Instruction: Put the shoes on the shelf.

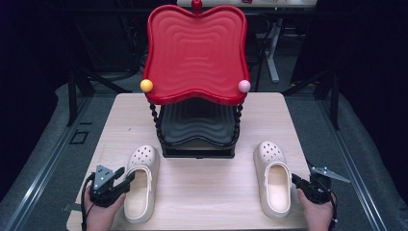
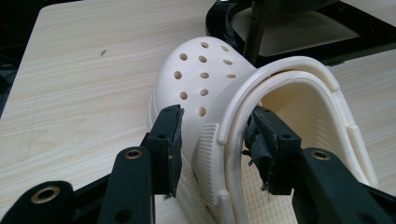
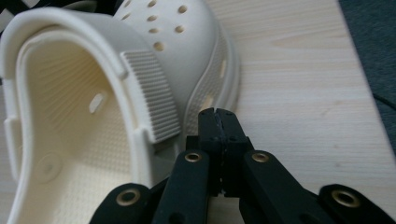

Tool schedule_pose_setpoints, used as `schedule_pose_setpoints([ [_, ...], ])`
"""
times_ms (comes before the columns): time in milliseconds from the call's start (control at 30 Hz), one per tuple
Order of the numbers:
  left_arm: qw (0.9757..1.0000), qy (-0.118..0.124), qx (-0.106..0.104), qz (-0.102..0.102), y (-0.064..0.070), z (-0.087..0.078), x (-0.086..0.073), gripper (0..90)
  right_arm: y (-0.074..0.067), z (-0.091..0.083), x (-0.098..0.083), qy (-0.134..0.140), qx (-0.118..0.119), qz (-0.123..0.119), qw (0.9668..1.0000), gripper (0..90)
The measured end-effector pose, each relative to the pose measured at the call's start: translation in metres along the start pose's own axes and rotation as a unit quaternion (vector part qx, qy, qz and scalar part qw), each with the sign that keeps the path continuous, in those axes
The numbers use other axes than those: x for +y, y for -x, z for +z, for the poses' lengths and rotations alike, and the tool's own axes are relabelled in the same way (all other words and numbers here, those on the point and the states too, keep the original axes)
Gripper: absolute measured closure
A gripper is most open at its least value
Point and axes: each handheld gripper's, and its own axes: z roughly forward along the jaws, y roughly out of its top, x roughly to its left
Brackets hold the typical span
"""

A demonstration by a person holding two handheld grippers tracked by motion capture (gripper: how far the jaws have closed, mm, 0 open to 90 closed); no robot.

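Two cream clogs with holed toes lie on the wooden table (image 1: 207,185), toes pointing away from me. My left gripper (image 1: 130,177) is at the left clog (image 1: 141,192). In the left gripper view that gripper (image 2: 215,135) is open and straddles the left clog's (image 2: 201,74) side wall and strap, one jaw outside and one inside. My right gripper (image 1: 294,179) sits at the outer side of the right clog (image 1: 274,187). In the right gripper view that gripper (image 3: 218,114) is shut with nothing in it, just beside the right clog's (image 3: 93,93) sole edge.
A two-tier rack stands at the table's back middle: a wavy red tray (image 1: 195,53) on top, a black tray (image 1: 197,120) below on twisted black posts. A yellow ball (image 1: 146,85) and a pink ball (image 1: 244,86) cap the red tray's front corners.
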Motion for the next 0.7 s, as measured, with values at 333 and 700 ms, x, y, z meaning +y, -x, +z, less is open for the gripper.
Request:
schedule_pose_setpoints([
  [333,1.0,-0.001,0.002,0.0,0.0,0.0,0.0,55.5,-0.029,-0.028,0.012,0.1,0.0,-0.059,0.9933,90.0],
  [700,1.0,-0.001,0.001,0.0,-0.001,0.0,0.0,55.3,-0.032,-0.022,0.015,0.095,-0.006,-0.067,0.9932,90.0],
])
